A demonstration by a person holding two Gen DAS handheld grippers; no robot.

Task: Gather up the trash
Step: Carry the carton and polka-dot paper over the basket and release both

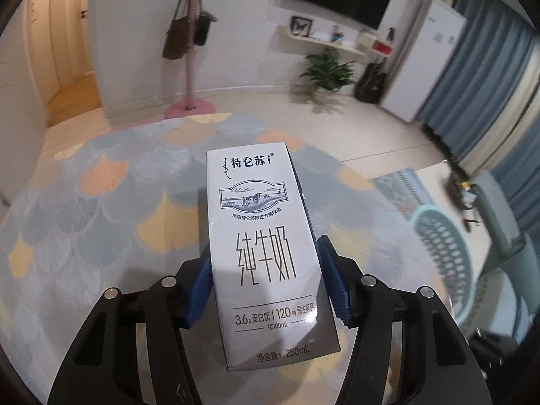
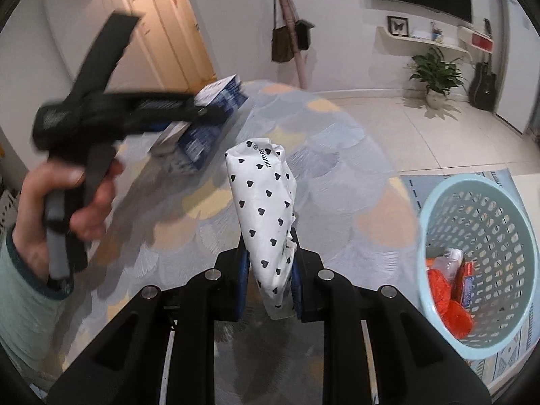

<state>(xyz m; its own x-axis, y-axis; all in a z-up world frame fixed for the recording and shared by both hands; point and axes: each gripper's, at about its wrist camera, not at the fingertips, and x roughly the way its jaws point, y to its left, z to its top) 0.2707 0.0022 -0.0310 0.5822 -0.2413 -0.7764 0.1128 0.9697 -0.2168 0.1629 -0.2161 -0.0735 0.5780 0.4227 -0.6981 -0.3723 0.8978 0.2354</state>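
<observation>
Left wrist view: left gripper (image 1: 266,290) clamped the milk carton (image 1: 263,249) by its sides (lifted clear).
Right gripper (image 2: 268,273): pinched a crumpled wrapper (image 2: 263,202).
Basket (image 2: 435,202): at 3 o'clock, likely destination.

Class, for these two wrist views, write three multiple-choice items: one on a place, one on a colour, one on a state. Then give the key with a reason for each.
1. Where does the laundry-style basket stand, seen from the right wrist?
A. lower right, on the floor
B. on the wall shelf
C. beside the coat stand

2. What colour is the basket?
A. pink
B. light blue
C. black

3. What do the left tongs hold?
A. nothing
B. a potted plant
C. a milk carton

Key: 1 A, it sits low at the right edge. 2 B, its latticed wall is pale blue. 3 C, both blue pads press the carton's sides; the right tongs grip a heart-print packet.
</observation>
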